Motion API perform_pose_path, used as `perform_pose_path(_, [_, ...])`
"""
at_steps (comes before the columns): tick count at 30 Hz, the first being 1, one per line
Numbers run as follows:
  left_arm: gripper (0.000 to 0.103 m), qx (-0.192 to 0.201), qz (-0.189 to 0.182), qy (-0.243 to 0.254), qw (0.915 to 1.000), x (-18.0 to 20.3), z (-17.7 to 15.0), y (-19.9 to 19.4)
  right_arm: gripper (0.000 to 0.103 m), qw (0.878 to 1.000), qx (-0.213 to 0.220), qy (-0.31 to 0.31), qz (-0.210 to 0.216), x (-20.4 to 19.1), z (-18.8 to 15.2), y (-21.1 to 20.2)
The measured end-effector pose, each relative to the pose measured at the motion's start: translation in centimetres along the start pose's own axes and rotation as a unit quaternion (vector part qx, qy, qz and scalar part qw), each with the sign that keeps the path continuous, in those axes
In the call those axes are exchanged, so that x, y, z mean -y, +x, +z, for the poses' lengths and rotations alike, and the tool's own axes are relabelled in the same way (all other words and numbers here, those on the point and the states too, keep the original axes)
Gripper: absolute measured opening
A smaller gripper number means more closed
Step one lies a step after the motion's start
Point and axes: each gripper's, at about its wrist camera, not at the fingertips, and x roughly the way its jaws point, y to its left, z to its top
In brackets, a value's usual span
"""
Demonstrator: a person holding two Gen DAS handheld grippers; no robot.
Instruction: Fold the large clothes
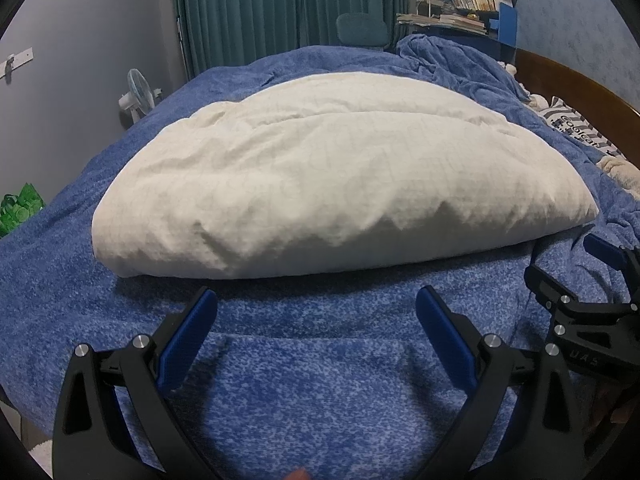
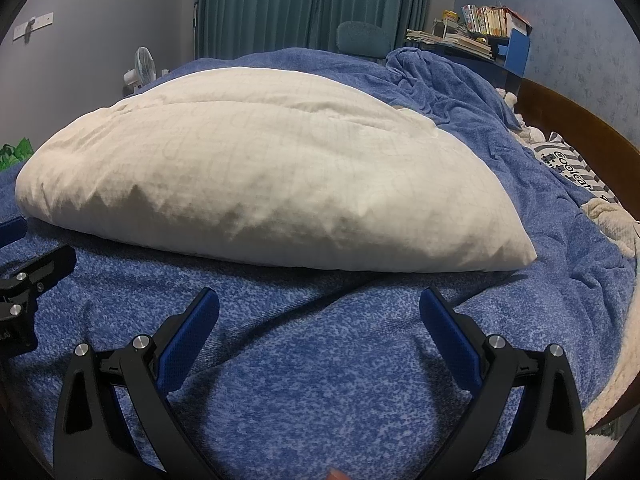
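Observation:
A large cream-white cloth (image 1: 332, 176) with a faint grid pattern lies folded in a thick, puffy bundle on the blue bedspread (image 1: 320, 380). It also shows in the right wrist view (image 2: 272, 184). My left gripper (image 1: 316, 300) is open and empty, just short of the bundle's near edge. My right gripper (image 2: 320, 300) is open and empty, also just in front of the bundle, nearer its right end. The right gripper (image 1: 592, 280) shows at the right edge of the left wrist view, and the left gripper (image 2: 24, 264) shows at the left edge of the right wrist view.
A rumpled blue blanket (image 1: 460, 68) is heaped at the far right of the bed. A striped pillow (image 1: 580, 132) and a cream fleece (image 2: 616, 220) lie by the wooden headboard (image 2: 580, 120). A fan (image 1: 138, 96), teal curtains (image 1: 288, 8) and a book-laden shelf (image 1: 472, 4) stand beyond.

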Motion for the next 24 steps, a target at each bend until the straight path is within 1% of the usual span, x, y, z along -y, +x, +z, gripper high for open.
perform_pose_path(3, [0.095,-0.007,-0.003,-0.006,1.0000,0.1,0.0,0.0,0.096,1.000,0.000,0.000,-0.001,0.2,0.0,0.0])
perform_pose_path(9, [0.095,-0.005,0.005,0.010,0.9999,0.6,-0.2,0.0,0.096,1.000,-0.001,-0.002,0.000,0.3,-0.1,0.0])
perform_pose_path(12, [0.095,-0.002,-0.009,0.007,0.9999,0.4,-0.2,-0.1,0.096,1.000,-0.001,-0.002,-0.001,0.4,-0.2,0.0])
perform_pose_path(15, [0.095,0.004,-0.011,0.003,0.9999,0.1,-0.2,-0.3,0.096,1.000,-0.001,-0.002,0.000,0.5,-0.2,0.0])
perform_pose_path(16, [0.095,0.012,-0.012,0.000,0.9999,-0.1,-0.3,-0.5,0.096,1.000,-0.001,-0.002,-0.001,0.3,-0.1,0.0])
perform_pose_path(18, [0.095,0.033,-0.033,-0.005,0.9989,-0.4,-0.4,-1.0,0.096,1.000,-0.001,-0.003,-0.001,0.3,-0.1,0.0])
perform_pose_path(20, [0.095,0.043,-0.027,0.001,0.9987,-0.3,-0.5,-1.2,0.096,1.000,-0.001,-0.003,-0.001,0.4,-0.2,0.0])
perform_pose_path(24, [0.095,0.028,-0.039,0.009,0.9988,0.1,-0.3,-0.8,0.096,1.000,-0.001,-0.003,-0.001,0.5,-0.2,0.0])
